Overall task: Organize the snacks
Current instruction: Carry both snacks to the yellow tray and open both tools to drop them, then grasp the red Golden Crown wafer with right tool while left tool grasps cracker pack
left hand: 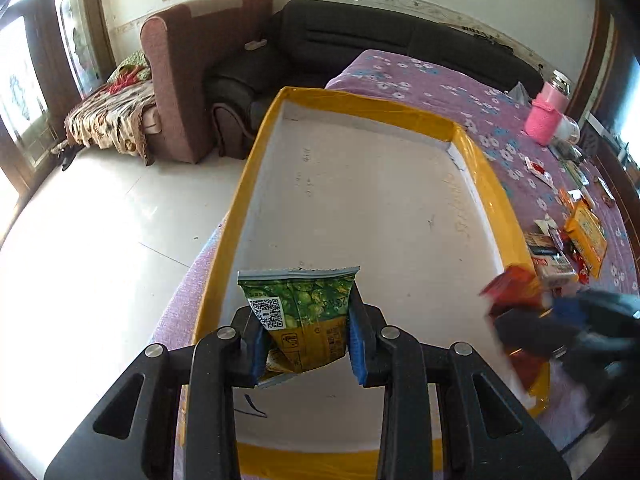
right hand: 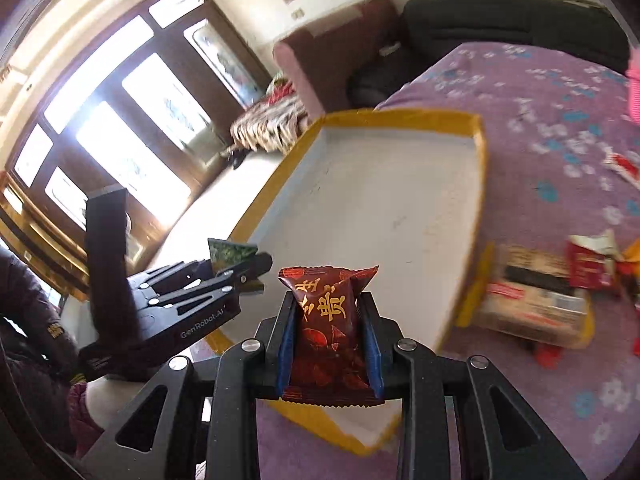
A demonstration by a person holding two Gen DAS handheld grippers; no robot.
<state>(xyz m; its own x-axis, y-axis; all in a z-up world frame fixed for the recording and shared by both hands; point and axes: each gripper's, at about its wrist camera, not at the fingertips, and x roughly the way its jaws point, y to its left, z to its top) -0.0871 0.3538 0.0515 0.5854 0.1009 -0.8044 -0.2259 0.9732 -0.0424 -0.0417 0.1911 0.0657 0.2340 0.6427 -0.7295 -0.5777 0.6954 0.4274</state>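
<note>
Left gripper (left hand: 306, 330): black jaws with blue pads closed narrow on a green snack packet (left hand: 301, 312). The packet is glossy crinkled foil with a serrated top seal, a QR code on a white patch and a yellow lower half. It hangs above the near end of the tray (left hand: 256, 152).

Right gripper (right hand: 329, 334): blue pads pinch a dark red snack packet (right hand: 329, 320) at both sides. It is a pillow-shaped foil pack with gold characters and zigzag-cut ends, upright over the tray's near corner.

Tray: shallow rectangular box, matte white scuffed floor, low walls wrapped in shiny yellow tape. It sits on a purple floral cloth (left hand: 420, 76).

Loose snack boxes (right hand: 536, 300) and wrappers lie on the cloth just beside the tray's right wall; blurred.

A pink knitted-sleeve bottle (left hand: 546, 114) stands further back.
</note>
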